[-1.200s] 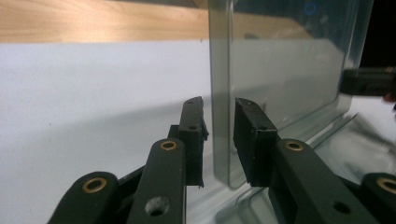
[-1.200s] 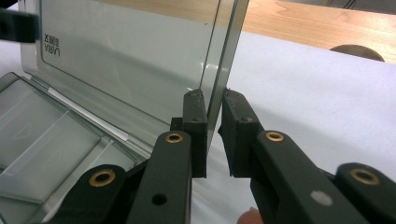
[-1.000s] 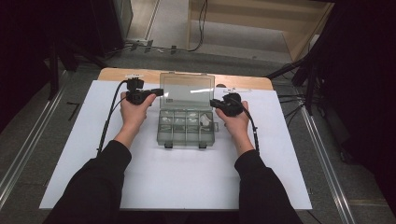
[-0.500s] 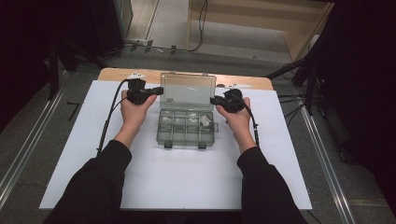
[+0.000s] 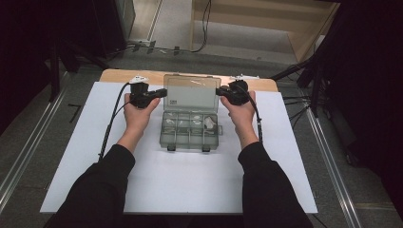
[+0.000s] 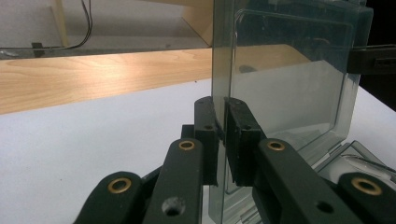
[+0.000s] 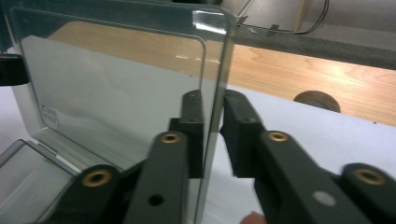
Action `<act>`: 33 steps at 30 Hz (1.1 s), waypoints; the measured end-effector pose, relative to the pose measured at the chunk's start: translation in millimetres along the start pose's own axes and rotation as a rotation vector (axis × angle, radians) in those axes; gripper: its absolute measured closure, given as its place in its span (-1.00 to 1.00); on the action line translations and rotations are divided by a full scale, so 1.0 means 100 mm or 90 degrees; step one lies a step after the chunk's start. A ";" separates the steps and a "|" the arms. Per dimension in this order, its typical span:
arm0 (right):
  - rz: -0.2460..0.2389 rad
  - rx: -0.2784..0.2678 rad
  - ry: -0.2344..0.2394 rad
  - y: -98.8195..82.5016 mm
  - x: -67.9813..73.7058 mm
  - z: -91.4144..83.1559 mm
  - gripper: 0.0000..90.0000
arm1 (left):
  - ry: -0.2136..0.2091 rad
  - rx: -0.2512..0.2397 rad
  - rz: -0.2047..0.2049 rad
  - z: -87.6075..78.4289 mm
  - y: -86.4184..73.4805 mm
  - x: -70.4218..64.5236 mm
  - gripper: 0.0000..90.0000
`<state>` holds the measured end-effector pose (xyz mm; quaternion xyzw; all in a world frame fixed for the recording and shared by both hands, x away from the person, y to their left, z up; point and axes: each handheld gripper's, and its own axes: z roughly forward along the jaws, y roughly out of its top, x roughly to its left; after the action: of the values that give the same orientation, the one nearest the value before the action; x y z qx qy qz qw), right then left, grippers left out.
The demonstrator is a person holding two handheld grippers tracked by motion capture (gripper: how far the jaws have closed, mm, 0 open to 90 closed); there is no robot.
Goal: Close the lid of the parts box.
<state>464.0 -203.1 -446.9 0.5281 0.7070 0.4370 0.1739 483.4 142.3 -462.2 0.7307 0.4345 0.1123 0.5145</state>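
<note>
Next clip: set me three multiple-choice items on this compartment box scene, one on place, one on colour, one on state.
1. Where does the left gripper grip the lid?
A. its side edge
B. its hinge
C. a front latch

2. What colour is the sheet under the box?
A. green
B. white
C. red

3. How does the lid stand?
A. shut flat
C. lifted off
B. raised upright

Key: 1 A, the jaws pinch the edge in the left gripper view. 2 B, white shows around the box. 3 B, the lid rises behind the compartments.
</note>
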 end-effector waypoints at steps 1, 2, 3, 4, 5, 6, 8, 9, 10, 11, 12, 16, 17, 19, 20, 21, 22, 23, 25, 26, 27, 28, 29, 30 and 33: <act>0.008 -0.003 0.006 -0.01 -0.01 -0.01 0.81 | -0.002 0.000 -0.002 0.00 0.00 0.01 0.84; 0.015 -0.009 0.016 -0.02 -0.03 -0.01 0.82 | -0.005 0.000 -0.004 0.00 0.00 0.02 0.84; 0.019 -0.016 0.023 -0.03 -0.03 -0.02 0.82 | -0.005 0.000 -0.007 0.00 0.00 0.01 0.84; 0.017 -0.019 0.024 -0.04 -0.03 -0.03 0.82 | -0.006 0.001 -0.012 -0.01 0.01 0.01 0.82; 0.013 -0.022 0.021 -0.05 -0.02 -0.04 0.82 | -0.014 0.004 -0.023 -0.01 0.01 0.01 0.79; 0.010 -0.022 0.018 -0.05 -0.01 -0.05 0.83 | -0.027 0.002 -0.033 -0.03 0.02 0.01 0.66; 0.006 -0.027 0.014 -0.06 0.01 -0.07 0.82 | -0.032 -0.002 -0.031 -0.07 0.04 -0.01 0.48; 0.003 -0.031 0.015 -0.06 0.01 -0.07 0.83 | -0.034 -0.005 -0.032 -0.09 0.05 -0.02 0.44; 0.004 -0.033 0.014 -0.07 0.01 -0.07 0.83 | -0.038 -0.008 -0.031 -0.11 0.07 -0.03 0.41; 0.002 -0.036 0.014 -0.08 0.02 -0.08 0.83 | -0.041 -0.012 -0.029 -0.14 0.09 -0.04 0.41; -0.002 -0.039 0.012 -0.08 0.02 -0.08 0.83 | -0.041 -0.016 -0.027 -0.16 0.10 -0.04 0.41; -0.023 -0.053 0.003 -0.12 0.05 -0.10 0.82 | -0.052 -0.021 -0.017 -0.29 0.15 -0.01 0.41; -0.025 -0.055 0.003 -0.12 0.05 -0.11 0.82 | -0.060 -0.022 -0.020 -0.32 0.16 0.01 0.50; -0.033 -0.059 0.003 -0.14 0.06 -0.13 0.82 | -0.064 -0.016 -0.023 -0.35 0.16 0.04 0.64; -0.034 -0.061 0.003 -0.14 0.07 -0.14 0.82 | -0.063 -0.013 -0.025 -0.35 0.16 0.06 0.70; -0.039 -0.065 0.002 -0.15 0.08 -0.15 0.82 | -0.060 -0.007 -0.029 -0.34 0.17 0.09 0.75; -0.039 -0.065 0.001 -0.15 0.08 -0.16 0.82 | -0.056 0.000 -0.034 -0.33 0.17 0.10 0.80; -0.044 -0.068 0.003 -0.16 0.09 -0.17 0.82 | -0.054 0.006 -0.036 -0.31 0.16 0.12 0.88; -0.048 -0.072 0.002 -0.17 0.10 -0.19 0.82 | -0.059 0.015 -0.048 -0.27 0.15 0.15 0.97; -0.054 -0.075 0.002 -0.18 0.10 -0.20 0.82 | -0.059 0.018 -0.056 -0.24 0.15 0.17 0.97; -0.055 -0.078 0.003 -0.19 0.10 -0.20 0.82 | -0.057 0.020 -0.064 -0.22 0.14 0.18 0.97; -0.058 -0.081 0.004 -0.20 0.10 -0.20 0.82 | -0.053 0.027 -0.064 -0.19 0.14 0.19 0.97; -0.060 -0.084 0.004 -0.20 0.10 -0.21 0.82 | -0.050 0.031 -0.065 -0.17 0.14 0.19 0.97; -0.061 -0.086 0.004 -0.21 0.10 -0.21 0.82 | -0.049 0.036 -0.066 -0.14 0.14 0.19 0.98; -0.068 -0.095 0.005 -0.23 0.11 -0.22 0.82 | -0.049 0.037 -0.078 -0.09 0.15 0.21 0.98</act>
<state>430.9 -204.2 -450.9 0.4738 0.7004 0.4802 0.2331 498.0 162.1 -451.8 0.7211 0.4609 0.0398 0.5157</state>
